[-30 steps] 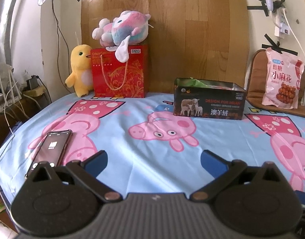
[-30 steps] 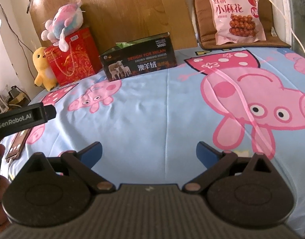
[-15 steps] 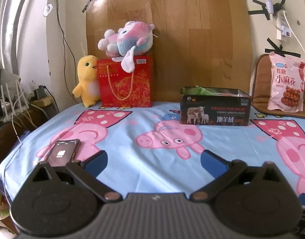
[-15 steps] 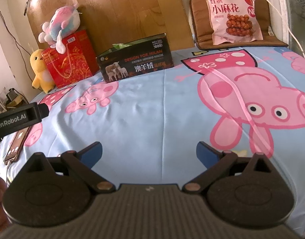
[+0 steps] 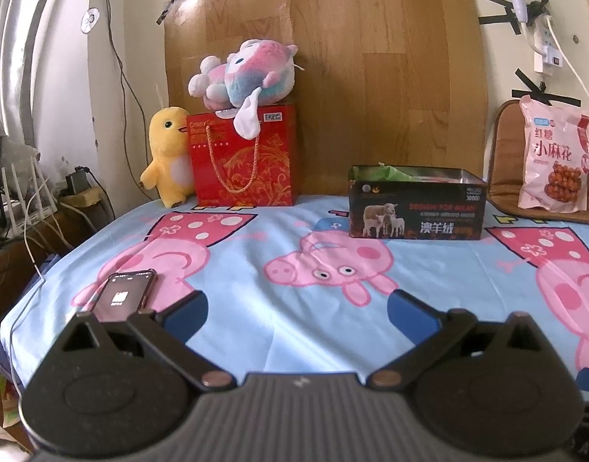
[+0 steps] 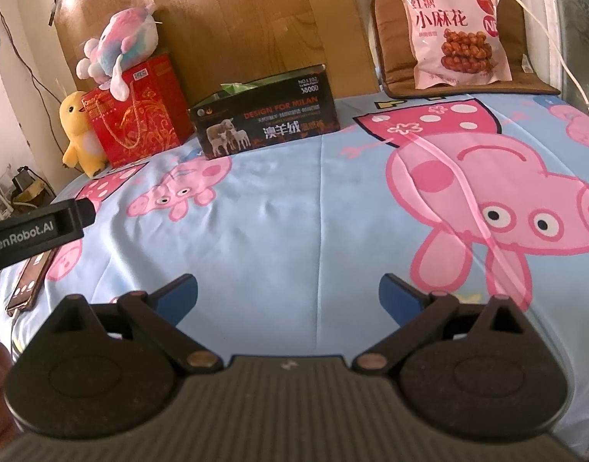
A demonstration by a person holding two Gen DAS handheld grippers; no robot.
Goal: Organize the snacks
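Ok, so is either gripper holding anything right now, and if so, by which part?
Nothing is held. The left gripper and the right gripper are both open above the bedsheet, with only bare sheet between their fingers.

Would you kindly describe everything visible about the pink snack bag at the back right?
The pink snack bag is a sealed, glossy plastic pouch, puffed and slightly crinkled. It carries large dark red Chinese characters, a small blue label near the top, and a photo of brown twisted fried snacks lower down. It stands nearly upright, leaning back against a brown cushion. Neither gripper touches it.
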